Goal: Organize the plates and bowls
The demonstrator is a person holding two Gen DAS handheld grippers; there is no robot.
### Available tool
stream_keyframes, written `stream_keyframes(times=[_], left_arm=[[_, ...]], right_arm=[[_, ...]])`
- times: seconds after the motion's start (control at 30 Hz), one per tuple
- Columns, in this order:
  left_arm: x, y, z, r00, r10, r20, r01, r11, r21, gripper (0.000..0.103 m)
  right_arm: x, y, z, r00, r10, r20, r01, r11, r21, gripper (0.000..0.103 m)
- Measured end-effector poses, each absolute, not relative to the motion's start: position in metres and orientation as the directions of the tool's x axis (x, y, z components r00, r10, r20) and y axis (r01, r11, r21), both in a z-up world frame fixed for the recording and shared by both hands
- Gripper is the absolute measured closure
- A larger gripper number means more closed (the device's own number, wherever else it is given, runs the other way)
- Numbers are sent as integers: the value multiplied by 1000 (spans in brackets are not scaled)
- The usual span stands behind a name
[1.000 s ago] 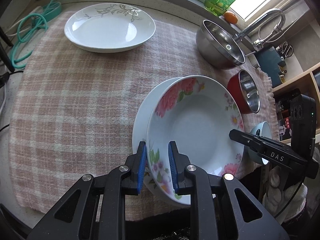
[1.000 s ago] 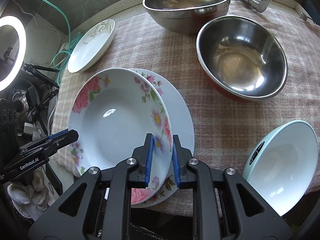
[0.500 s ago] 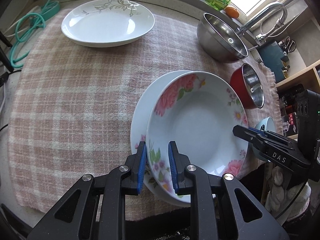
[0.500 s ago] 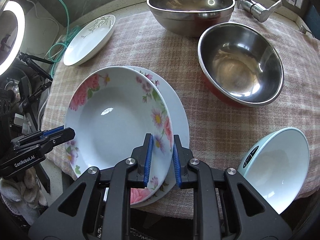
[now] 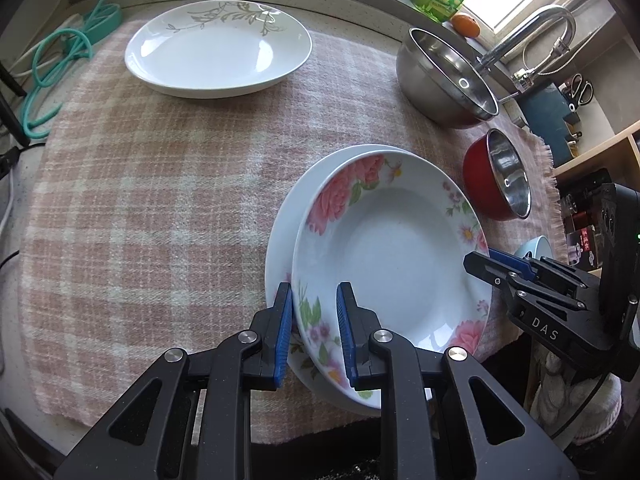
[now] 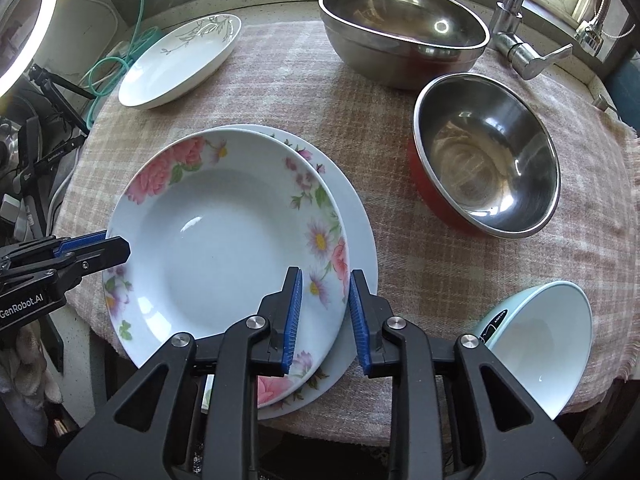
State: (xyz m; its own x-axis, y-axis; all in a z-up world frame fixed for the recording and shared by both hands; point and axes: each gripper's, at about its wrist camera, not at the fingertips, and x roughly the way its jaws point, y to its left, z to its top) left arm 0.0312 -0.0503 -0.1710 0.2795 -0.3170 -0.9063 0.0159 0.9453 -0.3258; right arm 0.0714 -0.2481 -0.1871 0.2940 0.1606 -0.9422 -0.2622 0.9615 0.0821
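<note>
The flowered plate [image 6: 224, 240] sits nested on a second flowered plate [image 6: 360, 224] at the lower middle of both views, near the front edge of the checked cloth [image 5: 160, 200] covering the worktop [image 5: 304, 4]. The left claw [image 5: 312, 328] pinches its near rim, blue pads on either side. In the right wrist view the right claw [image 6: 325, 312] straddles the opposite rim of both plates; its jaws are opening, and the right pad stands clear of the rim. Its body reads "DAS" in the left view; the left one reads "GenRobot.AI" in the right view. A white plate with a grey leaf pattern [image 5: 218, 46] lies upper left. A large steel bowl [image 6: 404, 32] and a red steel-lined bowl [image 6: 486, 168] stand upper right. A pale blue bowl [image 6: 540, 340] with small unreadable print leans at lower right.
</note>
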Motion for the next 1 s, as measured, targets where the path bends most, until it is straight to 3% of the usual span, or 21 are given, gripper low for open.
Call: stream_keyframes(times=[0.37,0.5,0.67,0.73,0.8,0.87,0.93,1.0], left_arm=[[33,-54,-171,275,-321,-906,30,945,-326,83],[33,-53,-169,280,-324,-904,32,944,-328,83],[33,-45,-164,298,-328,-896,27,942,-336,83],[33,-41,-162,304,-329,-894,21,940,-339,83],[33,-35,-161,312,-328,-892,11,940,-342,82],[34,-28,-159,320,-328,-889,-5,938,-347,71],[36,-22,-157,330,-322,-887,-27,936,-350,59],[37,-15,-155,342,-316,-885,-34,937,-348,57]], right_arm=[[72,-249,-185,301,164,-939,-250,964,89,75],[72,-248,-178,325,170,-930,-246,965,91,59],[74,-244,-166,358,176,-917,-247,965,89,55],[75,-244,-162,367,187,-911,-243,965,100,41],[75,-242,-158,380,199,-903,-244,964,110,39],[77,-239,-154,390,204,-898,-245,963,113,37],[77,-237,-149,401,223,-889,-248,960,130,19],[78,-234,-145,406,246,-880,-261,954,146,17]])
